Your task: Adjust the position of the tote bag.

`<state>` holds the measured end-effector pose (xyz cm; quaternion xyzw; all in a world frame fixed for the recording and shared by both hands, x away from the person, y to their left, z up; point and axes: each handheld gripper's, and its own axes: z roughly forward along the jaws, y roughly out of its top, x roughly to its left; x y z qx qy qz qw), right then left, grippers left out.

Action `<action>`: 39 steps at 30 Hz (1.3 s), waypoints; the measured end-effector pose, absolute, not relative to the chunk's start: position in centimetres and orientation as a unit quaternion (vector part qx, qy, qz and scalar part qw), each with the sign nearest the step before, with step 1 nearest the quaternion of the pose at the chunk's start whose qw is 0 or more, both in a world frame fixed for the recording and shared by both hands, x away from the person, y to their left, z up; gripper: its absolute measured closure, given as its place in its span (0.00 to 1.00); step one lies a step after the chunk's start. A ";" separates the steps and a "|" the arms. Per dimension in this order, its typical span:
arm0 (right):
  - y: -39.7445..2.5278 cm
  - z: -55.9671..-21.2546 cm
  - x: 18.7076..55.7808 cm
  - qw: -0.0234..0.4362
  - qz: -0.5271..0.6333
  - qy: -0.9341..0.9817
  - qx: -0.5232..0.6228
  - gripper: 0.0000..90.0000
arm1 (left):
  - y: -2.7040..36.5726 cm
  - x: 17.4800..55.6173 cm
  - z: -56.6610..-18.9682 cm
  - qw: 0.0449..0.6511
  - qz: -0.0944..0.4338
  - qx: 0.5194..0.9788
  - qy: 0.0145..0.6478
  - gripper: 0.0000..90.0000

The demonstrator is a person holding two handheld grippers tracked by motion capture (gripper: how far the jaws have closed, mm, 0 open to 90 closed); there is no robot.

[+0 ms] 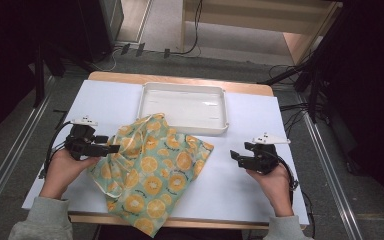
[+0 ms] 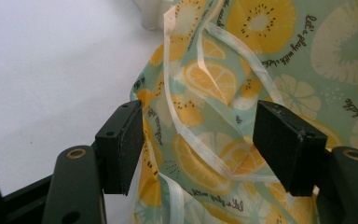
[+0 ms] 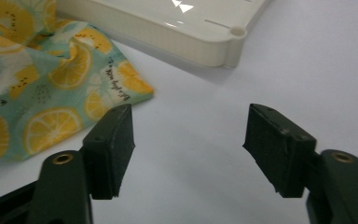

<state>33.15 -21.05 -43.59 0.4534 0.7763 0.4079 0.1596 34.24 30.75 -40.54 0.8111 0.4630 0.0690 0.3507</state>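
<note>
- At the near edge of the table, a corner of the bag hung over the side, the rest lying crumpled left of centre.
- Near the left edge, the left gripper lay at the bag's left side, its jaws spread wide with a fold of cloth and the pale drawstring between them, not yet pinched.
- Toward the right edge, the right gripper sat well apart from the bag, jaws likewise spread over bare table, holding nothing.
- The step in hand looked like the first grasp: the left gripper was set to take the bag by its edge.
- The next move would probably call for closing the left jaws on the cloth, then bringing the right gripper across to the bag's right corner.
- The bag was thin, limp fabric, mint green with orange and yellow citrus slices and small lettering, rumpled and folded on itself.
- At the far edge sat a white tray, just beyond the bag's top.
</note>
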 end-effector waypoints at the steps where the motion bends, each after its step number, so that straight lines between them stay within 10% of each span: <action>1: -21.0 -43.6 33.2 0.157 0.406 0.778 0.452 0.40 | 30.8 34.3 -40.6 0.350 0.068 0.811 0.463 0.37; 39: -20.1 -43.2 32.7 0.131 0.419 0.788 0.433 0.42 | 30.7 34.7 -40.3 0.353 0.066 0.813 0.458 0.31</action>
